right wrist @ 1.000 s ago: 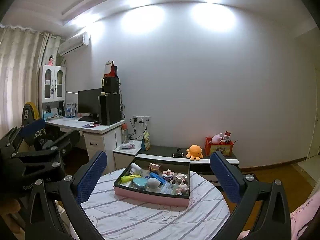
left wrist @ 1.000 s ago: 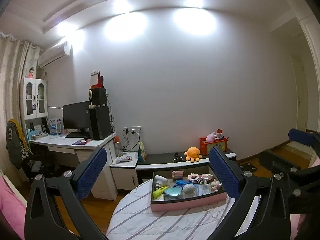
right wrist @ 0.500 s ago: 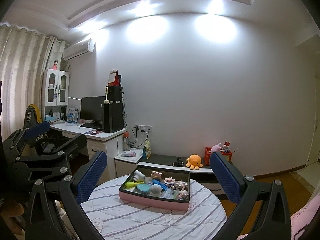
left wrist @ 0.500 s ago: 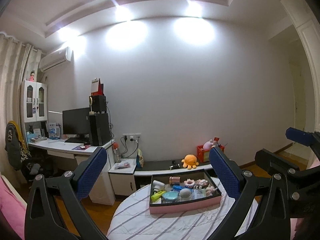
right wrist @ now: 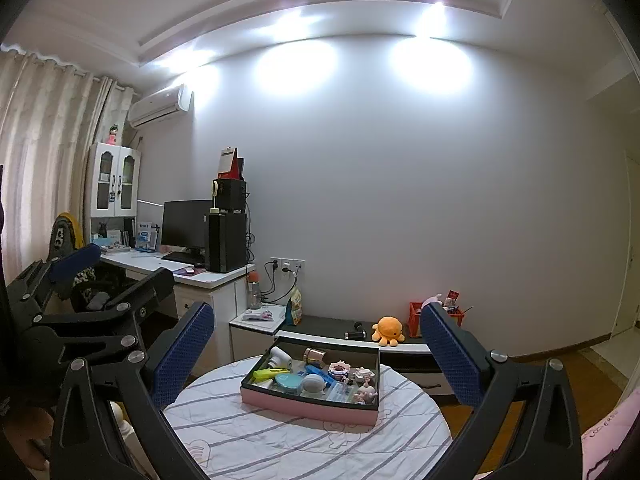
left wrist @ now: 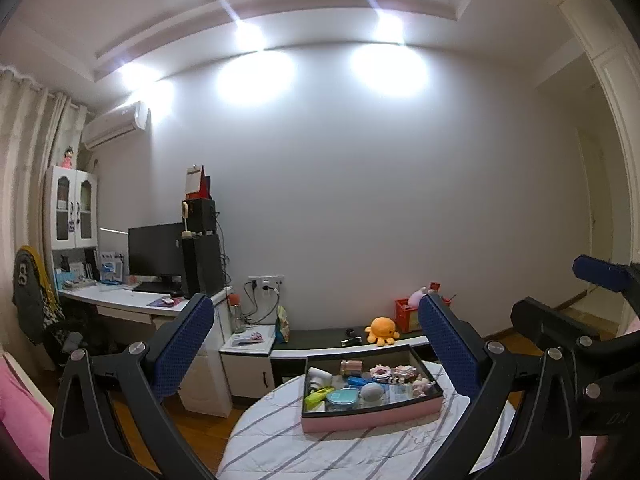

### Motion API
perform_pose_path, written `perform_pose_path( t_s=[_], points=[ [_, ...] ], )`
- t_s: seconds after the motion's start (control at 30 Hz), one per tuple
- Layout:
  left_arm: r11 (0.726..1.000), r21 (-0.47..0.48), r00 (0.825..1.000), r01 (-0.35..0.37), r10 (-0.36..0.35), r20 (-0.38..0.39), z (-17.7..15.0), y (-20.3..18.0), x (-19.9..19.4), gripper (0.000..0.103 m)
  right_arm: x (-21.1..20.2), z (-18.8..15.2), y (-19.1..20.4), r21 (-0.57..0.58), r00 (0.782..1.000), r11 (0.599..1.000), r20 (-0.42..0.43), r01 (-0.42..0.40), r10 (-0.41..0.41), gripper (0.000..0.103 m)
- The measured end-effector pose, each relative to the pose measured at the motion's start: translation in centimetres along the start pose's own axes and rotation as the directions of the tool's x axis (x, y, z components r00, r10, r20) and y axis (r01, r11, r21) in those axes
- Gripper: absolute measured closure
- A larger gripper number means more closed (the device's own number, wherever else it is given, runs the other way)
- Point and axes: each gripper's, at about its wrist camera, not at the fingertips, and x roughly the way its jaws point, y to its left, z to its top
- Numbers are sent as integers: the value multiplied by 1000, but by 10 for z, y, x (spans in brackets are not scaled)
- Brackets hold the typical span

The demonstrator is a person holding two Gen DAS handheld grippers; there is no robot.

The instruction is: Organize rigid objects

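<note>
Left gripper (left wrist: pixel 312 344) and right gripper (right wrist: pixel 316 350) held level, side by side, jaws spread wide, empty

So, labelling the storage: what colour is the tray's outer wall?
Pink, with a dark inside: the tray shows best in the right wrist view.

Orange octopus plush (left wrist: pixel 382 330) on low bench, black monitor (right wrist: pixel 186 224) on desk, wall air conditioner (right wrist: pixel 159 106)

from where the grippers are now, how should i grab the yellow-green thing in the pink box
Likely best to take the yellow-green item across its narrow middle, coming down from above with the right hand-held gripper. It lies flat and long in the pink box near the left wall, so a side approach looks blocked by the wall and the neighbouring teal container.
</note>
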Motion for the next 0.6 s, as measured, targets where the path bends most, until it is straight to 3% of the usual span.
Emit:
perform_pose_path(
  t_s=[0.6],
  points=[
    [1000,7,1000,-1,1,8,2,-3,-3,0,-4,0,-2,7,1000,1000,6,-8,8,0]
  ],
)
